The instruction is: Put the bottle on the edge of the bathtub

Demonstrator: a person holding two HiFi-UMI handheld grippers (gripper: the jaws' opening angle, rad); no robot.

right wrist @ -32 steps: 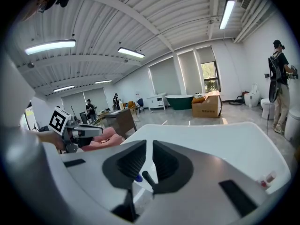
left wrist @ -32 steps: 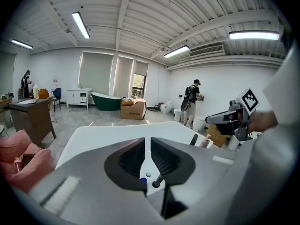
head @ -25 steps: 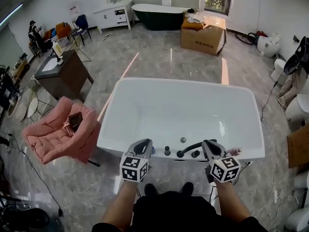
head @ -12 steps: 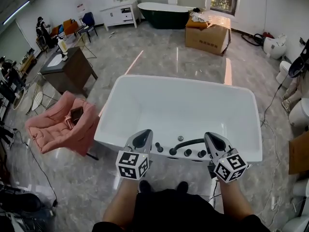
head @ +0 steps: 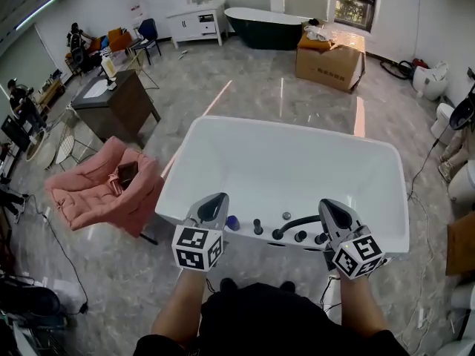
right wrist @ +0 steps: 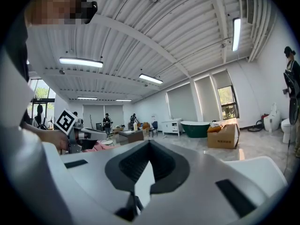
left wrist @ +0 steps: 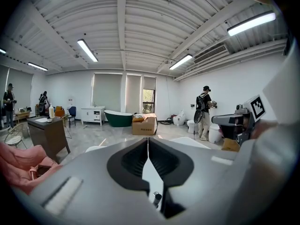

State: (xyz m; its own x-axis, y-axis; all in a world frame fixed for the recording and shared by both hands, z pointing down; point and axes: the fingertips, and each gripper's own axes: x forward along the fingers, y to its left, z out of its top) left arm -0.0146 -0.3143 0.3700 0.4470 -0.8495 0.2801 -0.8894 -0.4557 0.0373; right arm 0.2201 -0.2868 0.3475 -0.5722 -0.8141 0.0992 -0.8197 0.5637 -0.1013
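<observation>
Both tools are closed tight, with nothing between the jaws. The left tool (head: 215, 201) and right tool (head: 332, 206) hang above the near rim of the white bathtub (head: 180, 175).

A small blue item, probably the bottle (head: 232, 222), stands on that rim just beside the left tool and left of the taps (head: 257, 227).

Judgement: placement looks done. Best to draw the left tool straight back from the bottle, with no sideways sweep.

Forearms are bare, roughly parallel and reaching forward; the tool noses tip down toward the rim.
</observation>
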